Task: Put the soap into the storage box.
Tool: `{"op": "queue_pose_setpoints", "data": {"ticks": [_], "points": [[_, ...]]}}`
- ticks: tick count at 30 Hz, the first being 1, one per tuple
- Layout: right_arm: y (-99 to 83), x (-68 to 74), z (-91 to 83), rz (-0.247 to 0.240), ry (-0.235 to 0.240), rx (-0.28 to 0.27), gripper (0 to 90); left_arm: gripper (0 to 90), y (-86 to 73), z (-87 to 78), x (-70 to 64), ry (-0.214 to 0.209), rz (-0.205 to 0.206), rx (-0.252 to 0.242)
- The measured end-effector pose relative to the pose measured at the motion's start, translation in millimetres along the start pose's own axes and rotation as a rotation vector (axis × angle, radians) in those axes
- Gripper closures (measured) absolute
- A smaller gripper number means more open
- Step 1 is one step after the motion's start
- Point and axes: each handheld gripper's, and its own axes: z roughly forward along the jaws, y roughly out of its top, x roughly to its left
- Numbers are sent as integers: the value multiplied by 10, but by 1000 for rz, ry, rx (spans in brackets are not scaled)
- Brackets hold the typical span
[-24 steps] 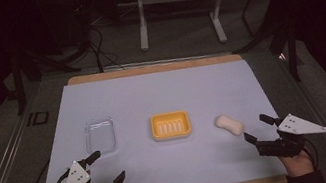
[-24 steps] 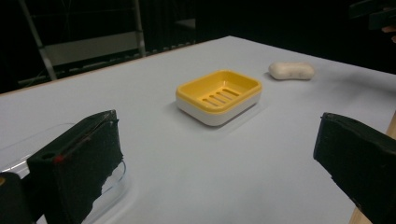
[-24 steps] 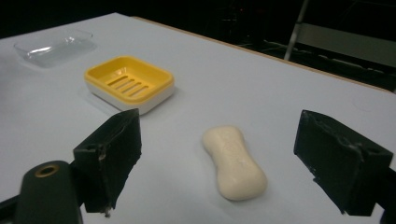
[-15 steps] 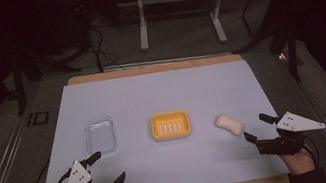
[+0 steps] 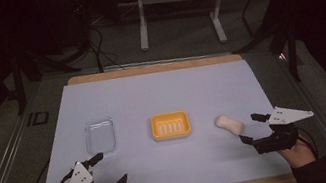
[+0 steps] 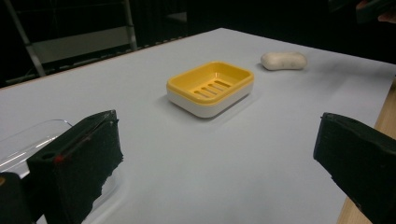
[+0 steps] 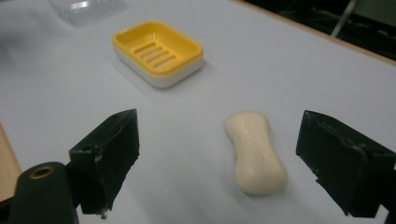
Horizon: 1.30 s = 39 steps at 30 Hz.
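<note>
Cream-coloured soap bar (image 7: 256,152) lies flat on the pale table cover (image 5: 162,96), just right of the yellow soap dish (image 5: 170,125) but apart from it, nothing in the dish yet. Right gripper (image 5: 254,128) sits just beside the bar w/ jaws spread wide; in the right gripper view the bar is between the two jaws, nearer the one on the right, not touched. Left gripper (image 5: 112,169) is near the front edge, jaws also spread, holding nothing, w/ the clear lid (image 5: 99,135) just ahead of it. Judging by this, work is barely begun: bar not gripped, approx. everything left, i.e. close on it, lift, set in dish, maybe lid after. Hard to tell: whether the clear piece is a lid or a tray, its edges wash out against the cover. Both forearms are cut off at the bottom of the high view, and the room behind is too dark to read.
</note>
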Motion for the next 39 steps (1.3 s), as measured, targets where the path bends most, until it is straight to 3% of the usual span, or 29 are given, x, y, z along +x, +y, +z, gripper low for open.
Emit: {"op": "queue_pose_setpoints", "data": {"ticks": [3,5,13,15,20,26,34,38,39], "points": [[19,-8,28,-14,19,47,136,12,-2,-7,-1,-1,-4,-2],[48,-6,82,-46,39,126,138,12,-2,-15,-4,-3,-9,-7],[143,-19,179,-83,82,315,140,12,-4,-14,-14,-1,-3,-1],[157,-29,184,-74,86,334,141,12,-4,-14,-15,-1,-3,1],[220,-90,203,-76,101,443,141,11,-8,-16,-20,4,-4,4],[265,-135,241,-30,144,574,143,12,-10,-21,-22,3,-7,4],[318,-181,338,-36,153,731,126,12,-10,-22,-21,0,-6,4],[326,-183,412,-39,165,838,120,12,-10,-24,-21,1,-6,4],[326,-183,412,-39,165,838,120,12,-10,-24,-21,1,-6,4]]}}
